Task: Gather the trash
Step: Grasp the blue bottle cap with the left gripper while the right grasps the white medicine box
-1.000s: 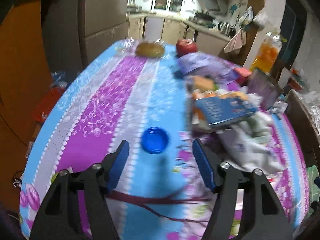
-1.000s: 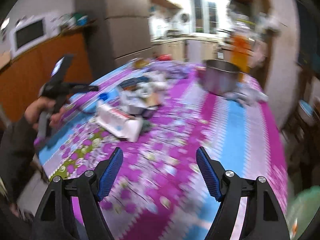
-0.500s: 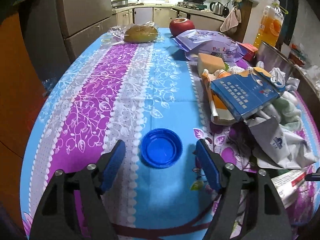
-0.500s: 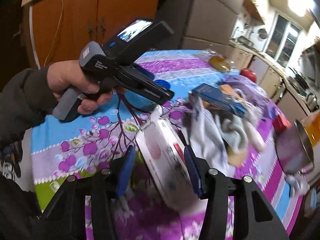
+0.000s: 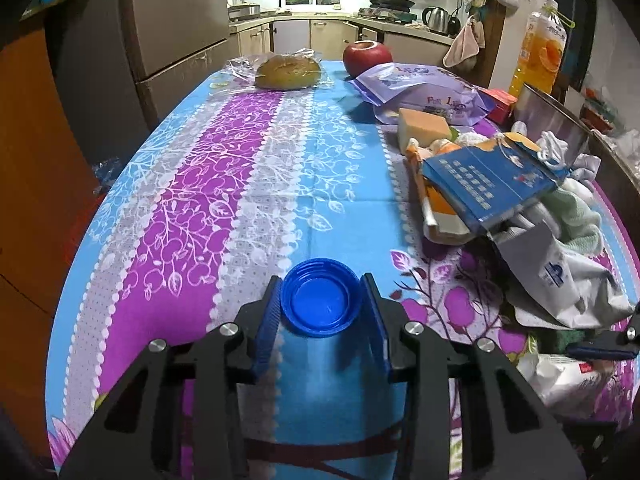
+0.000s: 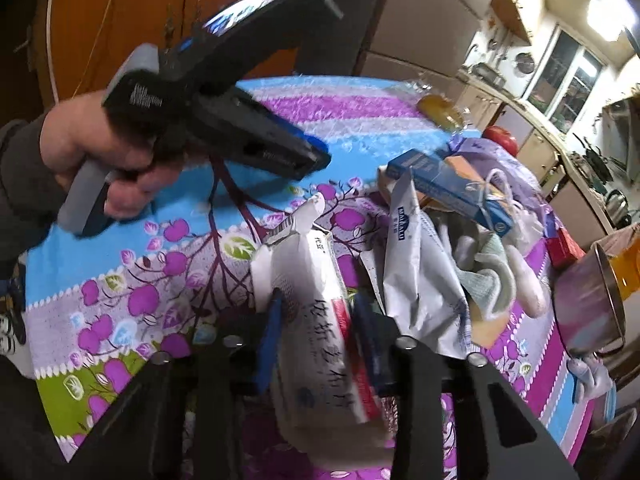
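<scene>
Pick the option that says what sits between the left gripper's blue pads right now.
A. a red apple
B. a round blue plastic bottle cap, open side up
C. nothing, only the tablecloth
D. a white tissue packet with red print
B: in the left wrist view the round blue plastic bottle cap lies open side up on the floral tablecloth, with the left gripper closed in against both of its sides.

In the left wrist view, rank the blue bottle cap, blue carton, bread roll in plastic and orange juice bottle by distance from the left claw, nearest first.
1. Blue bottle cap, between the left claw's pads.
2. Blue carton, right, on the trash pile.
3. Bread roll in plastic, far end, left of centre.
4. Orange juice bottle, far right corner.
</scene>
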The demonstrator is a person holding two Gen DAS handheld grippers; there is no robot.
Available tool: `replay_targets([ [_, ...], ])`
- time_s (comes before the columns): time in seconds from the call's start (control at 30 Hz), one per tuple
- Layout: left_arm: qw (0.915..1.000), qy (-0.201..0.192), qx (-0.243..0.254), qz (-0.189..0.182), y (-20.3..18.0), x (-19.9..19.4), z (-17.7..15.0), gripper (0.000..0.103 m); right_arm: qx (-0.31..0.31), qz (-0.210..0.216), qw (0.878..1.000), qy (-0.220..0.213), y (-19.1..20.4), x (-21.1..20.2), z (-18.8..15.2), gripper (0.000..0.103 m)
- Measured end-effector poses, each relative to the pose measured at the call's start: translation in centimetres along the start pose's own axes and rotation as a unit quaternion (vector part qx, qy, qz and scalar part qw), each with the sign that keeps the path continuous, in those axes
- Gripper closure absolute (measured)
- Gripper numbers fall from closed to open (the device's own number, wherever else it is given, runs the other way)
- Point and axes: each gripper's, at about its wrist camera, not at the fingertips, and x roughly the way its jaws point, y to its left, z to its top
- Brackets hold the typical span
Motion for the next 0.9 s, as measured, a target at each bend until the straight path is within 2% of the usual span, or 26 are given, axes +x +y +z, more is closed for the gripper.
replay_targets([
  [0.2,0.9991,-0.037,-0.007,0.022,-0.5,-2.6,-0.9,0.065,0.057,-0.020,0.997,-0.048,0.9,-2.8,-1.7,0.074],
  [0.3,0.9969,-0.064,-0.020,0.041,-0.5,-4.7,-1.4,0.065,0.107,-0.041,0.991,-0.073,0.5,-4.4,-2.7,0.074],
  [0.43,0.9918,-0.111,-0.029,0.057,-2.0,-8.5,-2.3,0.065,0.197,-0.102,0.968,-0.114,-0.9,-7.8,-4.3,0.074],
  [0.67,0.9840,-0.170,-0.025,0.046,-6.5,-14.3,-3.8,0.065,0.272,-0.204,0.927,-0.158,-1.6,-12.4,-6.4,0.073],
  [0.8,0.9801,-0.194,-0.013,0.039,-9.0,-16.4,-4.8,0.065,0.291,-0.231,0.913,-0.169,-1.9,-14.1,-7.3,0.073],
  [0.9,0.9804,-0.194,-0.008,0.031,-10.1,-16.7,-5.2,0.065,0.297,-0.241,0.908,-0.173,-2.0,-14.9,-7.8,0.073],
])
